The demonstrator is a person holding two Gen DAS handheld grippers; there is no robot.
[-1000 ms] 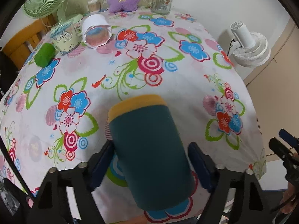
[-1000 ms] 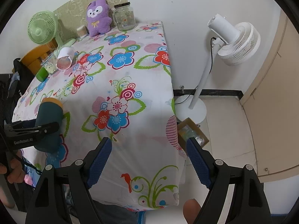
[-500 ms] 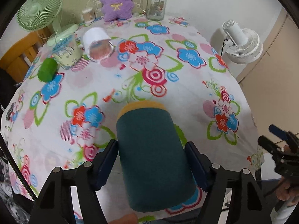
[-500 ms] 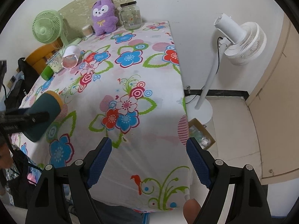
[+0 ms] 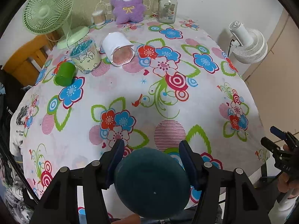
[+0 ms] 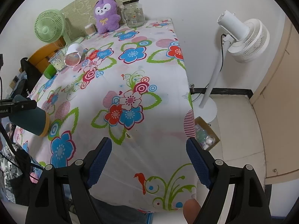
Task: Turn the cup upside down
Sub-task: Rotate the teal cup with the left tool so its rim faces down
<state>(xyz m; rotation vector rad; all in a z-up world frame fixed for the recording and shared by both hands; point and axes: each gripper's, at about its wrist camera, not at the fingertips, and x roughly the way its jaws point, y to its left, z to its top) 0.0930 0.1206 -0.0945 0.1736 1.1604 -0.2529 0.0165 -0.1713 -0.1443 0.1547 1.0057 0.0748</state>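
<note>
My left gripper (image 5: 151,149) is shut on a dark teal cup (image 5: 151,181) with a yellow rim. In the left wrist view I see only its round base, which faces the camera. In the right wrist view the cup (image 6: 29,120) hangs tilted over the table's near left part, its yellow rim pointing down and to the right, close above the flowered tablecloth (image 6: 130,74). My right gripper (image 6: 148,160) is open and empty over the table's near right corner, far from the cup. It also shows at the right edge of the left wrist view (image 5: 278,143).
At the table's far left are a white cup on its side (image 5: 118,49), a patterned cup (image 5: 86,56) and a green cup on its side (image 5: 64,73). A green desk fan (image 5: 46,13), a purple plush (image 5: 129,2) and a glass jar (image 5: 167,8) stand at the back. A white floor fan (image 6: 241,39) stands right of the table.
My left gripper has turned the teal cup over: its side and yellow rim showed before, now its base faces the camera and the rim points down toward the table. The right gripper stays open.
</note>
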